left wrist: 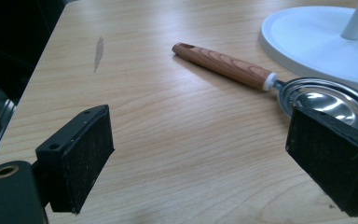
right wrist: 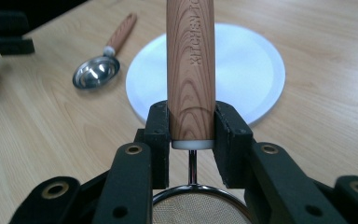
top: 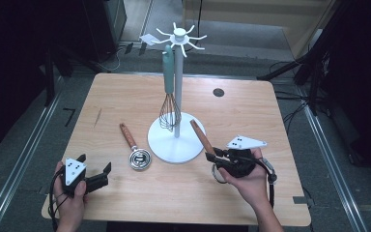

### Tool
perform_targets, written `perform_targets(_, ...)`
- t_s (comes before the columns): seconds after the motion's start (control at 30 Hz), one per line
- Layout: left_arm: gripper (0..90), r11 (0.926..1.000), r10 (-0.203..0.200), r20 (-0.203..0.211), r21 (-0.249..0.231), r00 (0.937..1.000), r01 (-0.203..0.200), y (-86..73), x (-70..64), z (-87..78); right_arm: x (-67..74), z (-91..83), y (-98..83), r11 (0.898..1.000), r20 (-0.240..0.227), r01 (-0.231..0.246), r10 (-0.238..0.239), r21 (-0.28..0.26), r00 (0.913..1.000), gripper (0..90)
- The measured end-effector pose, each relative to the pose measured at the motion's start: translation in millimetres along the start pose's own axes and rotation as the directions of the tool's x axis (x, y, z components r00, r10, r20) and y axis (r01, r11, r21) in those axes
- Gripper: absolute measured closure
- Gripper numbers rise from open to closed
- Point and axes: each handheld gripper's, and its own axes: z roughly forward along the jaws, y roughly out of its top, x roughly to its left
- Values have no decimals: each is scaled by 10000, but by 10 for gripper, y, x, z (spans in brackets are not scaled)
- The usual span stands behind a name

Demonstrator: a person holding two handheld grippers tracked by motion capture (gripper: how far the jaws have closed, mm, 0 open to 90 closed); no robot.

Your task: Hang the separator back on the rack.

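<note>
Wood-handled mesh strainer (right wrist: 190,70) was clamped in the right tool (right wrist: 191,140), whose pads pressed on the lower end of the handle just above its white collar, the round sieve hanging below the jaws and the handle tip angling toward the white utensil stand (top: 176,87). A teal-handled whisk (top: 169,92) already hung from one hook of that stand. Hanging the strainer well would likely call for lifting it high, aligning the handle's end with a free hook and easing it on before releasing. The left tool (top: 96,169) rested open and empty on the wooden desk (top: 125,92), near a wood-handled steel spoon (left wrist: 270,84).
</note>
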Motion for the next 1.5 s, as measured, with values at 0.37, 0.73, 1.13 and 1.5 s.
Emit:
perform_targets(0.37,75,9992,-346,160,200,9993,342,-33,48,46,87,-130,70,9946,87,-87,97,-1032,9999,709)
perform_targets(0.73,78,9990,-309,192,331,9993,302,-41,35,56,134,-217,115,9807,85,-32,50,-1955,10000,709)
perform_targets(1.13,82,9990,-132,162,424,9998,126,-39,16,64,220,-260,290,9567,149,280,-247,-2896,9996,709)
perform_targets(1.5,82,9986,-82,177,524,9998,73,-34,8,73,217,-313,386,9355,241,370,-304,-3515,9992,709)
